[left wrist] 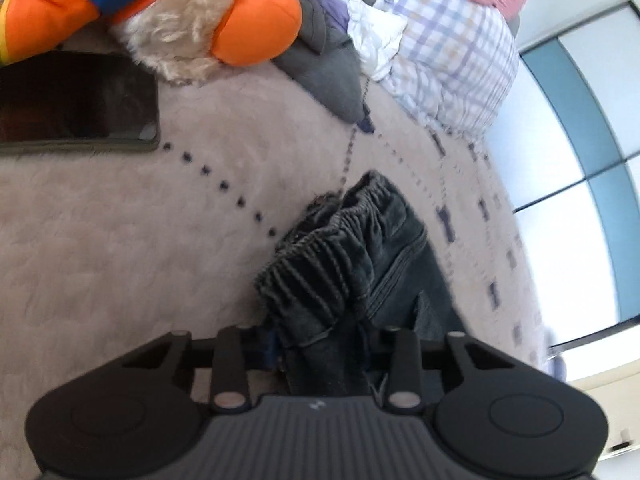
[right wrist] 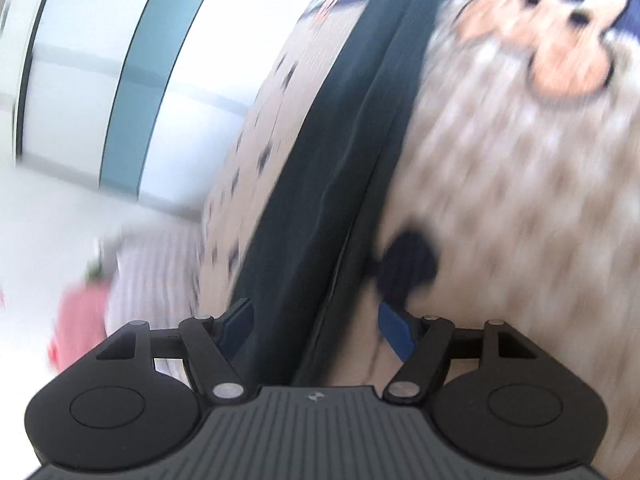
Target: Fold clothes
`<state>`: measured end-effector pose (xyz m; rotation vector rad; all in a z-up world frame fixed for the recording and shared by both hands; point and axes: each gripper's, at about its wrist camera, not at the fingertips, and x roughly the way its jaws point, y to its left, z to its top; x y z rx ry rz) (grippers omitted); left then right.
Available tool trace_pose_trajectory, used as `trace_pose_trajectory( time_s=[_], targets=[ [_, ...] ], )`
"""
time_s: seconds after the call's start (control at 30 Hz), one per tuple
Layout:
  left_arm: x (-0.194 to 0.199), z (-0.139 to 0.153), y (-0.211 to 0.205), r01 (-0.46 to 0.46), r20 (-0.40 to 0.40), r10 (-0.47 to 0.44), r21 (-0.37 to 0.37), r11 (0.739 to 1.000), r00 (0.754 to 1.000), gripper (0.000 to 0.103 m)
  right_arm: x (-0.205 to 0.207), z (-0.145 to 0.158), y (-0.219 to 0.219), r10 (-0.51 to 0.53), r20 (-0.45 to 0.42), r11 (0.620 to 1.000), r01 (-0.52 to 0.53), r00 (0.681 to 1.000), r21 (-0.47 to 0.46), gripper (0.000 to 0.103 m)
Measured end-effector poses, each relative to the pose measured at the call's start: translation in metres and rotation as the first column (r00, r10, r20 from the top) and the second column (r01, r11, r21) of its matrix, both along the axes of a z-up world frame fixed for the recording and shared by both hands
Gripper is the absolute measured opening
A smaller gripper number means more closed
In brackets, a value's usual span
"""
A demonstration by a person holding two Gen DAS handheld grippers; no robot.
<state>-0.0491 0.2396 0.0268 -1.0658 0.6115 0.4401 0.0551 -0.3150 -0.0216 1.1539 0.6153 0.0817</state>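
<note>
Corduroy ribs bunched between the left gripper [left wrist: 320,354], pinching dark elastic-waisted trousers [left wrist: 352,248]; right gripper [right wrist: 316,328] stood spread around their smooth leg.

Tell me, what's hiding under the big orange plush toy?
The orange plush toy sits on the fluffy beige blanket, beside a dark phone. Grey clothes lie next to it. Whatever is right beneath the toy is covered.
</note>
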Motion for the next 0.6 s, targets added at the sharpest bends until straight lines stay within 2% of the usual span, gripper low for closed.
trace_pose_trajectory(
  time_s=[0.13, 0.2, 0.27, 0.33, 0.5, 0.53, 0.57, 0.6],
  targets=[
    [0.005, 0.008, 0.005, 0.01, 0.049, -0.011, 0.027, 1.0, 0.999, 0.033, 0.03, -0.005, -0.053, -0.152, 0.051, 0.988, 0.149, 0.987, 0.05, 0.071],
    [0.007, 0.008, 0.007, 0.011, 0.059, -0.014, 0.037, 0.999, 0.998, 0.033, 0.045, -0.009, -0.077, -0.203, 0.068, 0.979, 0.2, 0.977, 0.045, 0.062],
    [0.01, 0.009, 0.009, 0.013, 0.069, -0.016, 0.047, 0.999, 0.997, 0.033, 0.062, -0.008, -0.096, -0.212, 0.068, 0.977, 0.211, 0.975, 0.019, 0.049],
    [0.012, 0.009, 0.011, 0.015, 0.079, -0.019, 0.057, 0.998, 0.997, 0.033, 0.078, -0.008, -0.114, -0.22, 0.067, 0.975, 0.221, 0.973, -0.008, 0.045],
    [0.018, 0.011, 0.015, 0.019, 0.104, -0.027, 0.083, 0.996, 0.994, 0.033, 0.134, -0.001, -0.126, -0.115, 0.061, 0.97, 0.125, 0.992, -0.209, 0.041],
    [0.018, 0.014, 0.014, 0.021, 0.109, -0.031, 0.092, 0.996, 0.994, 0.033, 0.144, 0.0, -0.126, -0.101, 0.062, 0.961, 0.113, 0.993, -0.252, 0.035],
    [0.018, 0.016, 0.014, 0.023, 0.114, -0.034, 0.1, 0.995, 0.993, 0.033, 0.151, 0.001, -0.126, -0.1, 0.059, 0.952, 0.113, 0.993, -0.284, 0.023],
    [0.019, 0.018, 0.013, 0.025, 0.119, -0.038, 0.109, 0.994, 0.992, 0.033, 0.157, 0.001, -0.128, -0.099, 0.049, 0.947, 0.109, 0.994, -0.302, 0.02]
  ],
)
